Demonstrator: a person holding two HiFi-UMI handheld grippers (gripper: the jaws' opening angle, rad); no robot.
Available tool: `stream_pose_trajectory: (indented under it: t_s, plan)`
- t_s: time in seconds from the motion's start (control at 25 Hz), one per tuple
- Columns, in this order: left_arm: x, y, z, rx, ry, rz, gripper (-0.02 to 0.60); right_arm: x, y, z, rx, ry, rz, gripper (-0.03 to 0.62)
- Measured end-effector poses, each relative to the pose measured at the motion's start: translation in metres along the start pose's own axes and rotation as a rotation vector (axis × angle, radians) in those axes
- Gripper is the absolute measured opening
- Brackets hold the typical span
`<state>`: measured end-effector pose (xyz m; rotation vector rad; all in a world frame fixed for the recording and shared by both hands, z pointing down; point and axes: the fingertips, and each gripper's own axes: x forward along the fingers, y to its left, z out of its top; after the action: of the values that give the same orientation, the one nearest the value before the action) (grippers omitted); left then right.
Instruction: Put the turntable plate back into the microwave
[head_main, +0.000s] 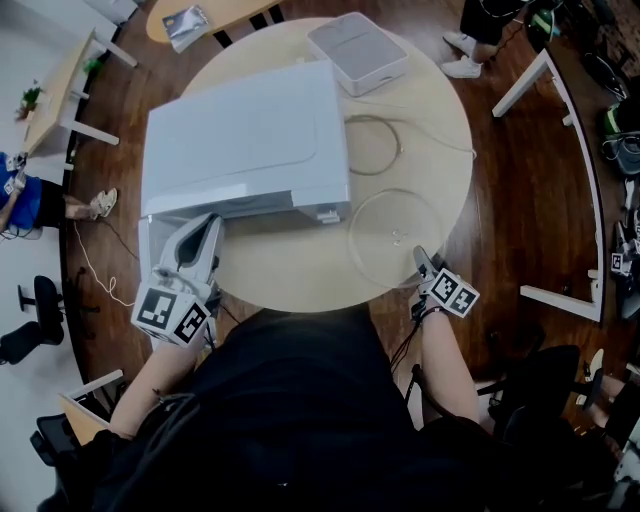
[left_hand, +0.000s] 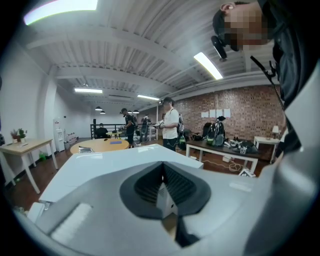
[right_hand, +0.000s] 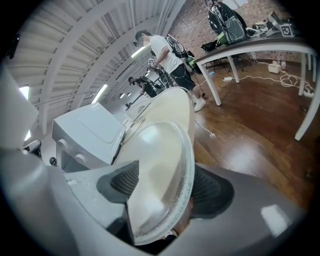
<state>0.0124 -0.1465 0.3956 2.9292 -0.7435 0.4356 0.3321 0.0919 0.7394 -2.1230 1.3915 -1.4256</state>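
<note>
The clear glass turntable plate (head_main: 392, 232) lies on the round table (head_main: 440, 110), to the right of the white microwave (head_main: 245, 135). My right gripper (head_main: 421, 258) is shut on the plate's near rim. In the right gripper view the plate (right_hand: 160, 160) fills the space between the jaws of this gripper (right_hand: 167, 200), with the microwave (right_hand: 87, 132) beyond on the left. My left gripper (head_main: 207, 228) is at the microwave's front left, shut on the edge of the open door (head_main: 150, 245). The left gripper view shows that gripper (left_hand: 162, 192) pinching a thin white edge (left_hand: 164, 196).
A wire roller ring (head_main: 375, 145) lies on the table behind the plate. A flat white box (head_main: 357, 50) sits at the table's far edge. White desks (head_main: 555, 110) and chairs stand around on the wooden floor. People (left_hand: 170, 122) stand farther back in the room.
</note>
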Motion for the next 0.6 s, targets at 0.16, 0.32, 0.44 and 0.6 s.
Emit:
stream_pose_trajectory:
  t_s: [0.16, 0.32, 0.44, 0.6]
  plan:
    - [-0.0003, 0.0001, -0.0007, -0.006, 0.004, 0.008, 0.006, 0.0036, -0.0011, -0.004, 0.026, 0.027, 0.01, 0.302]
    - [0.0009, -0.0014, -0.0034, -0.005, 0.008, 0.004, 0.006, 0.0054, -0.0022, -0.0052, 0.043, 0.035, 0.013, 0.302]
    - [0.0027, -0.0023, -0.0033, -0.009, 0.01, -0.001, 0.006, 0.0051, -0.0022, -0.0052, 0.031, 0.029, -0.001, 0.302]
    - [0.0061, -0.0052, 0.0037, -0.01, -0.005, -0.008, 0.006, 0.0021, -0.0027, -0.0044, 0.018, 0.015, -0.021, 0.292]
